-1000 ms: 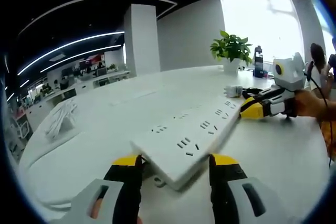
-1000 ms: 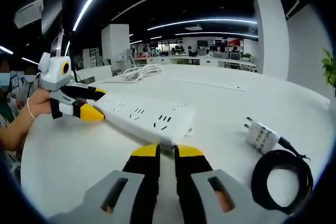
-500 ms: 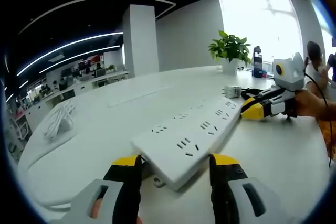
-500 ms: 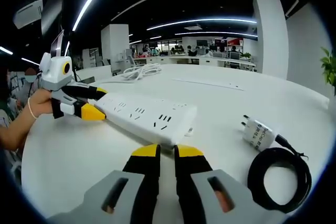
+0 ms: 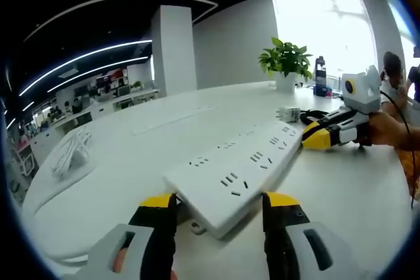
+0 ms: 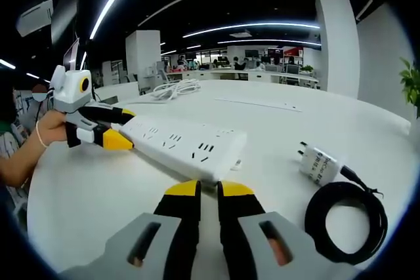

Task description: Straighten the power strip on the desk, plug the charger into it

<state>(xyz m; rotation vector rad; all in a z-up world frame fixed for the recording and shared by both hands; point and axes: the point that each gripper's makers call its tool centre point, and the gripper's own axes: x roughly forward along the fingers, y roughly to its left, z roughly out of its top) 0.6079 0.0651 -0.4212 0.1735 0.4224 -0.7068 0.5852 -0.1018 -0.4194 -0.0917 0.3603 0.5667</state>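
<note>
A long white power strip (image 5: 239, 165) lies on the white desk (image 5: 131, 162). In the left gripper view its near end sits between the jaws of my left gripper (image 5: 220, 202), which is shut on it. My right gripper (image 5: 314, 137) touches the strip's far end. In the right gripper view the power strip (image 6: 187, 145) runs from the left gripper (image 6: 119, 129) to my right gripper (image 6: 209, 189), whose jaws are shut just below the strip's near end. The white charger (image 6: 317, 164) lies on the desk to the right, apart from the strip, with its coiled black cable (image 6: 344, 218).
A potted plant (image 5: 285, 60) and a dark bottle (image 5: 321, 77) stand at the desk's far side. A bundle of white cable (image 5: 65, 152) lies at the left. Hands (image 6: 46, 129) hold both grippers. Bare desk surrounds the strip.
The right gripper view has shifted a little, so the charger sits slightly further left in it. Strip and grippers hold their places.
</note>
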